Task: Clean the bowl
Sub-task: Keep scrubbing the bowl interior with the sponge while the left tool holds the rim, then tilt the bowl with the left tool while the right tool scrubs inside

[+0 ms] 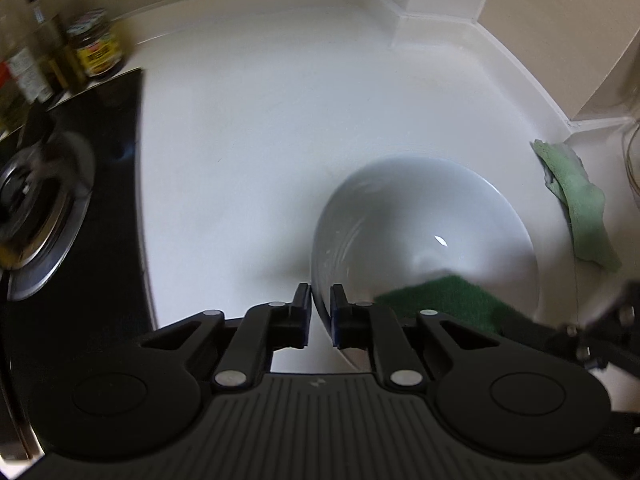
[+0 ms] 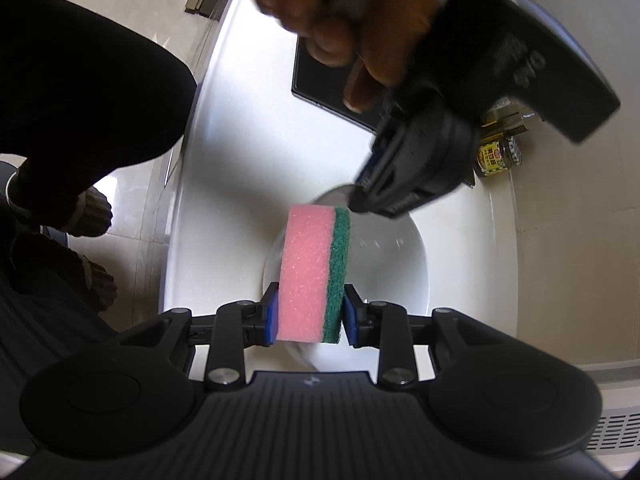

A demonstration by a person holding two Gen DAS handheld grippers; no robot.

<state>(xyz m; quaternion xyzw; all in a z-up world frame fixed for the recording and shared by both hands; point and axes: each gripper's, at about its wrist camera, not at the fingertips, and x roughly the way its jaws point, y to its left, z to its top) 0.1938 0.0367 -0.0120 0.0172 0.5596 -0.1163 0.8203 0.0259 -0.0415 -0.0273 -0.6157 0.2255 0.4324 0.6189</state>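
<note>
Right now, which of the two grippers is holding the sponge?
The right gripper, clamped on the pink-and-green sponge. The left gripper straddles the white bowl's rim instead.

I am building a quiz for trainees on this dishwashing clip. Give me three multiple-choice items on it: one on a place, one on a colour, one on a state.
1. Where does the light green cloth lie?
A. inside the bowl
B. on the counter beyond the bowl
C. on the stove

2. What colours is the sponge?
A. pink and green
B. yellow and blue
C. all white

3. How does the right gripper stand?
A. open and empty
B. shut on a jar
C. shut on the sponge

Key: 1 B, the cloth rests on the white counter past the bowl. 2 A, the sponge shows a pink body with a green scrub layer. 3 C, the right gripper has both pads pressed on the sponge.
</note>
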